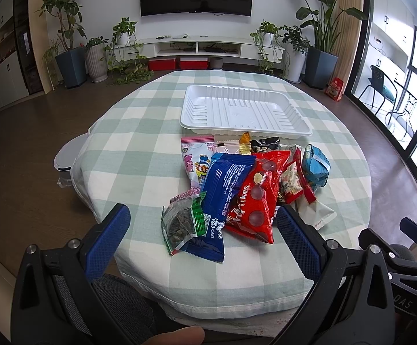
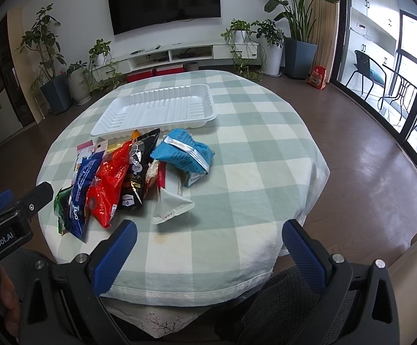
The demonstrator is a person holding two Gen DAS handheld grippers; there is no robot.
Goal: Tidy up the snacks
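Note:
A pile of snack packets lies on the checked tablecloth point(image 1: 139, 155): a dark blue roll-cake pack point(image 1: 222, 192), a red pack point(image 1: 254, 198), a green-edged seed pouch point(image 1: 182, 224), a light blue pack point(image 1: 316, 166) and a white pouch point(image 1: 317, 215). Behind the pile stands an empty white tray point(image 1: 243, 109). My left gripper point(image 1: 202, 224) is open and empty, just short of the pile's near edge. In the right wrist view the pile shows the red pack point(image 2: 107, 181), the light blue pack point(image 2: 182, 155), the white pouch point(image 2: 171, 204) and the tray point(image 2: 156, 109). My right gripper point(image 2: 208, 235) is open and empty, near the table's front edge, right of the pile.
The round table point(image 2: 237, 172) drops off to wood floor on all sides. A small white bin point(image 1: 67, 161) stands on the floor at the table's left. Potted plants, a TV and a low cabinet line the far wall. The left gripper point(image 2: 9, 212) shows at the left of the right wrist view.

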